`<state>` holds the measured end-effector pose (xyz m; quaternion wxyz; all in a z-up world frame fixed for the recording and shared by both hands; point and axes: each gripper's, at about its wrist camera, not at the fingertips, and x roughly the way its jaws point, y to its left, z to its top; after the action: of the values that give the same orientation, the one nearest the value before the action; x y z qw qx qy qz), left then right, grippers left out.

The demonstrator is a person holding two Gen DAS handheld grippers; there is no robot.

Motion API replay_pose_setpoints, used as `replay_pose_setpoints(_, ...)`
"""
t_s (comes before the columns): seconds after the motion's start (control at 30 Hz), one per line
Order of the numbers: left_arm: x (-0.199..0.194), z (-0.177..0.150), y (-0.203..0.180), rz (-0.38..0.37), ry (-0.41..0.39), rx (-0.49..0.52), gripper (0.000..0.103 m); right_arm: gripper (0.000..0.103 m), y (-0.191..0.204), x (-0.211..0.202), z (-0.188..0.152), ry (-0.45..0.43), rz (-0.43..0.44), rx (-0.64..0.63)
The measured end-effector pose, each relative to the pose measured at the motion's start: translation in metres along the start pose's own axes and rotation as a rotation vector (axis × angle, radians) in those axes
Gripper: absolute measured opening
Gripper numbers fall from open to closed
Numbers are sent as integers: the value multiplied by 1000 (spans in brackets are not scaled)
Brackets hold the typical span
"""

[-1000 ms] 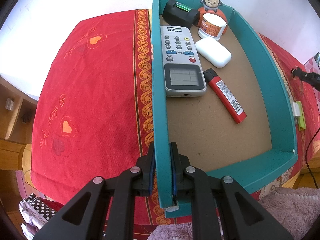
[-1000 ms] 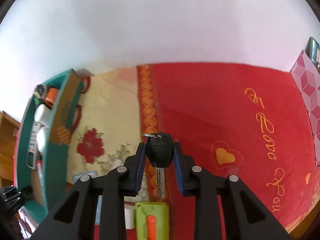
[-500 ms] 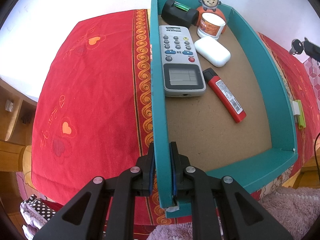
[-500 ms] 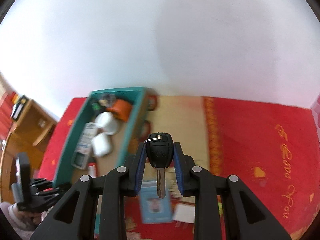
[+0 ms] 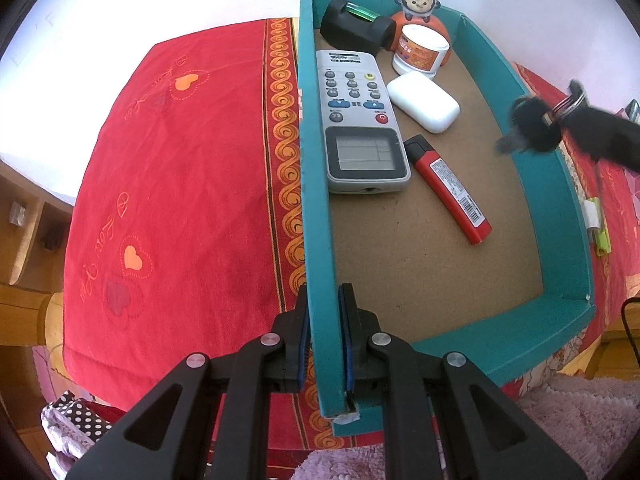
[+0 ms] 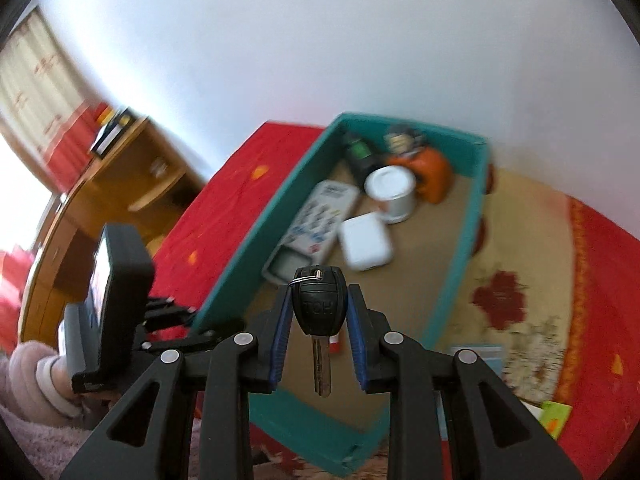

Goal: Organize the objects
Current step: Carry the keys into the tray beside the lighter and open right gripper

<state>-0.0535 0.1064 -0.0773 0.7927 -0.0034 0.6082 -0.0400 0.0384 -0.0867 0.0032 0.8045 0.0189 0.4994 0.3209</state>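
My left gripper [image 5: 323, 340] is shut on the left wall of a teal box [image 5: 560, 216] standing on the red cloth. In the box lie a grey remote [image 5: 360, 128], a white case [image 5: 424, 101], a red lighter [image 5: 450, 190], a white tub [image 5: 422, 53], an orange monkey toy [image 5: 418, 2] and a black item [image 5: 354, 26]. My right gripper [image 6: 319, 320] is shut on a black-headed key [image 6: 319, 306], blade hanging toward the camera, above the box's near part. In the left wrist view the key [image 5: 528, 124] hovers blurred over the box's right wall.
A red and cream patterned cloth [image 5: 180, 184] covers the table. Right of the box lie a green-white item [image 5: 598, 224], a blue card [image 6: 478, 356] and a green piece [image 6: 554, 416]. A wooden shelf [image 6: 120, 176] stands at left. A pink-sleeved hand [image 6: 36, 384] holds the left tool.
My right gripper has swung with the key from over the red cloth to above the teal box, rolling as it went. The left gripper and the box have stayed still.
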Motion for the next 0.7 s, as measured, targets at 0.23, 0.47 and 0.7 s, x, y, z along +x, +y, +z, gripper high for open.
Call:
replay_pose_setpoints(0.23, 0, 0, -1, -3, -1, 11, 10, 28, 25, 39, -8, 107, 82, -53)
replay_pose_setpoints(0.47, 0, 0, -2, -9, -3, 18, 10, 28, 30, 71, -17, 193, 90, -64)
replay_pose_setpoints(0.7, -1, 0, -1, -12, -3, 23, 10, 27, 28, 92, -20, 247, 29, -72)
